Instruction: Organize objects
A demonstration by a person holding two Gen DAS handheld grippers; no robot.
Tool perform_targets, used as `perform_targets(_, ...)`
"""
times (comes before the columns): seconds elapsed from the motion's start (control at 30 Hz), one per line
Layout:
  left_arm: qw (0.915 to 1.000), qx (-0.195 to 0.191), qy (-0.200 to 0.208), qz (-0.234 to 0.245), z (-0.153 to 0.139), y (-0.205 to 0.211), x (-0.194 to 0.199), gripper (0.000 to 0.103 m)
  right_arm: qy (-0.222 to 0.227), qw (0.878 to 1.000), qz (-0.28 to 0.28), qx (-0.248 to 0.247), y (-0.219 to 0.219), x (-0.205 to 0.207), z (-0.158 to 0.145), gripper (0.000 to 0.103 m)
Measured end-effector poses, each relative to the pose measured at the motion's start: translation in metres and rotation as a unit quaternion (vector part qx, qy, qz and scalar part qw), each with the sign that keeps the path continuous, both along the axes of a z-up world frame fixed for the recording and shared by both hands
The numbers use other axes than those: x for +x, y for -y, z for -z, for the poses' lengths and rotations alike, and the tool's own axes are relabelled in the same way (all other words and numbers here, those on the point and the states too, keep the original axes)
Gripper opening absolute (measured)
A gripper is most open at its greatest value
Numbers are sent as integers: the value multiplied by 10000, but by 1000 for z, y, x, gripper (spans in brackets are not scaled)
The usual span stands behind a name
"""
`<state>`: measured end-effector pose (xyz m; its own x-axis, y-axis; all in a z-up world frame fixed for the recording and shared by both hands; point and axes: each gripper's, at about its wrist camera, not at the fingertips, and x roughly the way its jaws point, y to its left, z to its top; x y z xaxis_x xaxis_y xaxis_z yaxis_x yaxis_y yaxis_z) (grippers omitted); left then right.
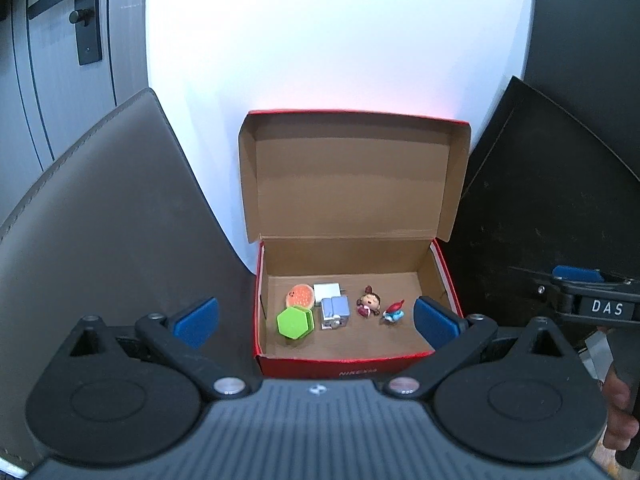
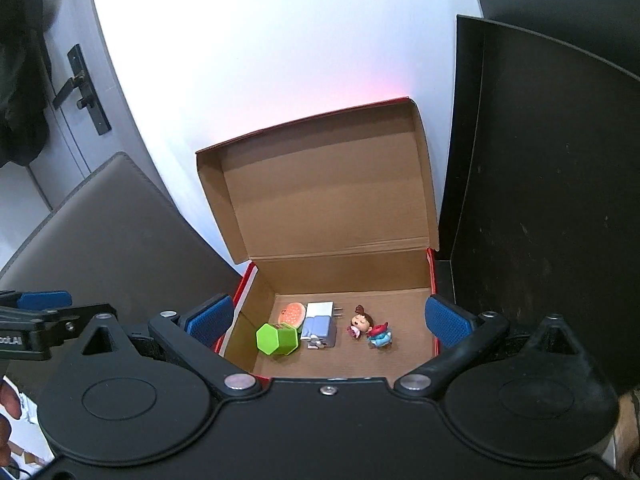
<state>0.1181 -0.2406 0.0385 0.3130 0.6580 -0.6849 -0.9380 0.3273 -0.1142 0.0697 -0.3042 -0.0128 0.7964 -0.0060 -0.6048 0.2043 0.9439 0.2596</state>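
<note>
1. Box, red, lid up against the far wall; holds green hexagon, burger toy, white charger, blue-grey block, doll, blue figure.
2. Left gripper: fingers spread, empty, near the box front. Right gripper: likewise spread, empty.
3. Risk, as I judge: wide fingers could nudge the walls or topple the lid; the left cluster sits packed, so one grab may catch a neighbour.
4. Unclear: box front label blurred; whether items touch; table nearside hidden.
</note>
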Motion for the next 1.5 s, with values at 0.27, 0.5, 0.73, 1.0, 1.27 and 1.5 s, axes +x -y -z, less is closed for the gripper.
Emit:
perform_targets(0.27, 9998, -179, -54, -31, 8, 11, -3, 103, 66, 9998, -179, -92, -17, -16, -2, 103)
perform_targets(0.5, 9997, -244, -84, -17, 13, 13, -5, 103, -25, 9998, -207, -32, -24, -20, 4, 103)
perform_targets(0.73, 9992, -370, -112, -51, 22, 6, -4, 103, -176, 9995, -256, -96, -29, -18, 14, 103)
perform_targets(1.0, 9988, -457, -200, -3, 33, -1, 2, 103, -317, 9992, -242, -94, -24, -16, 24, 103)
perform_targets(1.27, 9985, -508, -184, 41, 37, -4, 6, 103, -427, 9989, -202, -15, -19, -14, 31, 103)
perform_targets(1.5, 9984, -524, -185, 51, 38, -3, 6, 103, -457, 9988, -187, 8, -19, -13, 33, 103)
